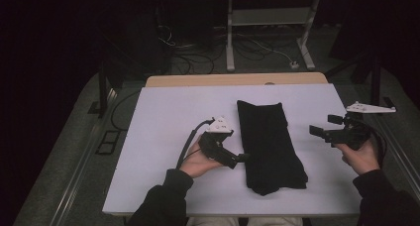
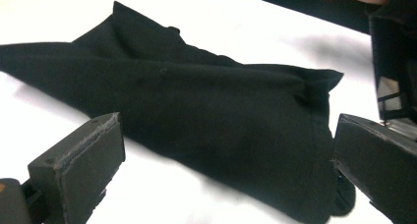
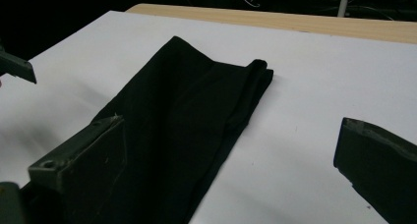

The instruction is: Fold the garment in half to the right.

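The left gripper (image 1: 241, 158) has its jaws spread and sits right at the left long edge of the black folded cloth (image 1: 270, 145), near the cloth's near end; in the left gripper view the fabric (image 2: 206, 121) lies straight ahead between the two jaws, though whether a jaw tip already touches the edge is hard to tell. The right gripper (image 1: 322, 132), jaws also spread and holding nothing, hangs well apart off the cloth's right side. The cloth lies mid-table on the white tabletop (image 1: 168, 122), its long axis running away from the person, so the left hand looks the nearer one to take an edge.
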The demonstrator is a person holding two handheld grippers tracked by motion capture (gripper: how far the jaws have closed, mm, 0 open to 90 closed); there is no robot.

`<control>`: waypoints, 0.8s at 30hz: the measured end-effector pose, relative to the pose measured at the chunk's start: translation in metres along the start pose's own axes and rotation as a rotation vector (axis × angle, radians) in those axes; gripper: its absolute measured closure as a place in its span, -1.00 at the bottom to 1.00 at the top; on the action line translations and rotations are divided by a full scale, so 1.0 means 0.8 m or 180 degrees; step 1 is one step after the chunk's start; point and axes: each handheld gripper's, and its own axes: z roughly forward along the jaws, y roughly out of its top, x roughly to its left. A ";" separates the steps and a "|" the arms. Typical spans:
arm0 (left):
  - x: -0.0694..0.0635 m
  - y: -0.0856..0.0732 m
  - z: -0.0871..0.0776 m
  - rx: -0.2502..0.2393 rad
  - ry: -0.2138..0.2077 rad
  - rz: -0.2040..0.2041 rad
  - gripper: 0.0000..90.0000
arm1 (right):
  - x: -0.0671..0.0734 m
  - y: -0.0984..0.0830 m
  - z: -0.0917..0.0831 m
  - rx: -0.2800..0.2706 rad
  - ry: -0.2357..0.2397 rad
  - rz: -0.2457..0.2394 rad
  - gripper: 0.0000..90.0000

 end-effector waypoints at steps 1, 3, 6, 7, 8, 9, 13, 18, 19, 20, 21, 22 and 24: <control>0.001 -0.002 -0.003 -0.0023 0.0023 -0.0007 -1.00 | 0.001 -0.001 -0.001 0.0004 -0.0003 -0.0005 -1.00; 0.004 -0.006 -0.008 -0.0067 0.0043 -0.0063 -1.00 | 0.002 -0.003 -0.003 0.0016 0.0000 -0.0002 -1.00; 0.007 -0.010 -0.015 -0.0087 0.0087 -0.0087 -1.00 | 0.004 -0.003 -0.006 0.0004 0.0003 -0.0009 -1.00; 0.008 -0.012 -0.018 -0.0096 0.0100 -0.0089 -1.00 | 0.004 -0.003 -0.007 -0.0013 0.0009 -0.0020 -1.00; 0.008 -0.013 -0.020 -0.0118 0.0109 -0.0107 -1.00 | 0.005 -0.003 -0.009 -0.0012 0.0016 -0.0020 -1.00; 0.008 -0.014 -0.022 -0.0121 0.0116 -0.0108 -1.00 | 0.006 -0.004 -0.009 -0.0022 0.0016 -0.0028 -1.00; 0.011 -0.021 -0.032 -0.0122 0.0157 -0.0121 -1.00 | 0.008 -0.009 -0.011 -0.0021 0.0036 -0.0027 -1.00; 0.014 -0.029 -0.043 -0.0139 0.0217 -0.0147 -1.00 | 0.008 -0.014 -0.013 -0.0020 0.0040 -0.0018 -1.00; 0.015 -0.031 -0.046 -0.0144 0.0227 -0.0154 -1.00 | 0.009 -0.016 -0.013 -0.0023 0.0033 -0.0021 -1.00; 0.015 -0.032 -0.048 -0.0151 0.0237 -0.0171 -1.00 | 0.009 -0.017 -0.014 -0.0021 0.0031 -0.0018 -1.00; 0.016 -0.034 -0.050 -0.0159 0.0247 -0.0185 -1.00 | 0.009 -0.018 -0.014 -0.0004 0.0029 -0.0023 -1.00; 0.017 -0.035 -0.053 -0.0173 0.0260 -0.0197 -1.00 | 0.009 -0.019 -0.015 -0.0010 0.0028 -0.0030 -1.00; 0.019 -0.038 -0.056 -0.0182 0.0282 -0.0200 -1.00 | 0.010 -0.021 -0.017 -0.0008 0.0029 -0.0009 -1.00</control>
